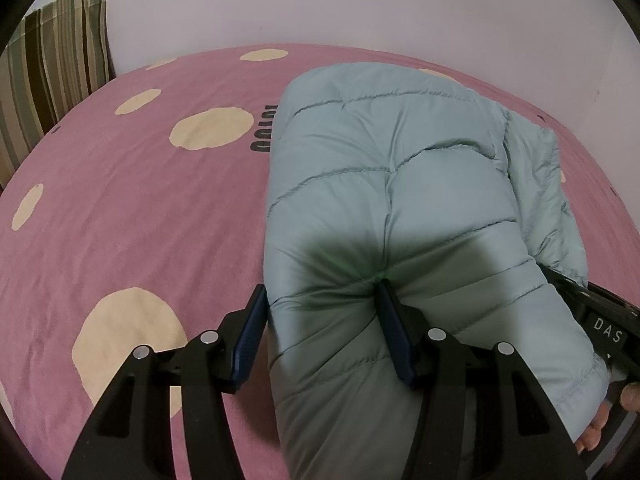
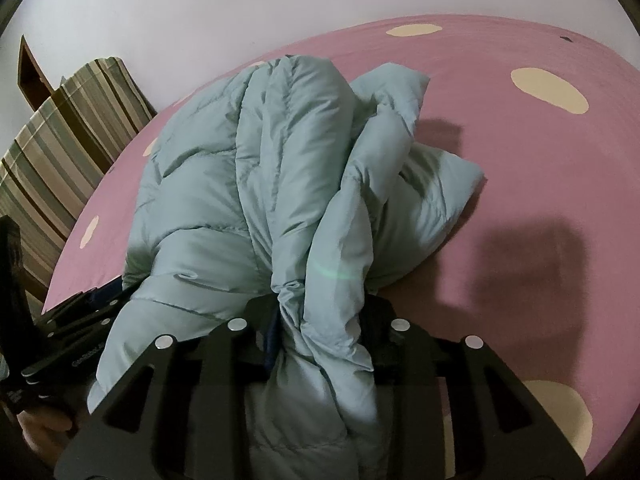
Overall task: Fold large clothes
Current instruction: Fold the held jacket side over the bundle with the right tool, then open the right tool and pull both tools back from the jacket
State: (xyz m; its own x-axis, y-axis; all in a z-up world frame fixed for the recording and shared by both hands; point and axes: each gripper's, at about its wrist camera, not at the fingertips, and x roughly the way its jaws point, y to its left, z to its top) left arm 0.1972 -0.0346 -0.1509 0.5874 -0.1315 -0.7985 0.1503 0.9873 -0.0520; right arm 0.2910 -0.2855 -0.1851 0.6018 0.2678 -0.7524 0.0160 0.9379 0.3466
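pink bed sheet (image 1: 120, 208) with cream dots fills both frames. pale blue puffer jacket (image 1: 384, 184) lies bunched at centre. left tool (image 1: 322, 312) pinches its quilted edge; right tool (image 2: 320, 320) clamps gathered folds at lower centre.

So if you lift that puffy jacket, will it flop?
Probably: the jacket already sags and bunches in the right gripper. Its puffy quilting suggests it is light for its size. The shiny fabric may be slippery.

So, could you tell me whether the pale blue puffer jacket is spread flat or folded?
Folded: the pale blue quilted puffer jacket lies doubled into a thick bundle, layers stacked.
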